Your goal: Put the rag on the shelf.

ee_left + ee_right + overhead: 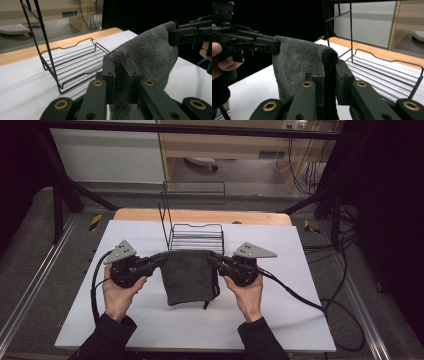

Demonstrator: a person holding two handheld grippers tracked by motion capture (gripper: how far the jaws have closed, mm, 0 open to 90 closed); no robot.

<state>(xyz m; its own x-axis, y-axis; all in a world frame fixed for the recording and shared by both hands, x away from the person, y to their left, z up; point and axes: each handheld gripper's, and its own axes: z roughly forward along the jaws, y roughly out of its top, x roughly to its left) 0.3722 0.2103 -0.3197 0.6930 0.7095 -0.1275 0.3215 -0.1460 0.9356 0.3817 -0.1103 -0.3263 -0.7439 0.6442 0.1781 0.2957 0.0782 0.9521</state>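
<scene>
A dark grey towel [189, 277] hangs folded between my two grippers, lifted off the white table top at its upper edge. My left gripper [162, 257] is shut on the towel's upper left corner, and its own view shows the towel [147, 57] pinched between the jaws at the left gripper [119, 65]. My right gripper [212, 257] is shut on the upper right corner; its view shows the towel [297, 62] clamped in the right gripper [329, 65]. Just behind the towel stands a black wire rack [196, 237], also the wire rack [75, 65] and the wire rack [387, 72].
The white table top [125, 320] lies on a wooden board [200, 215]. The rack's tall wire handle [192, 190] rises at its back. Black cables [300, 295] trail from the grippers across the table. A dark frame surrounds the table.
</scene>
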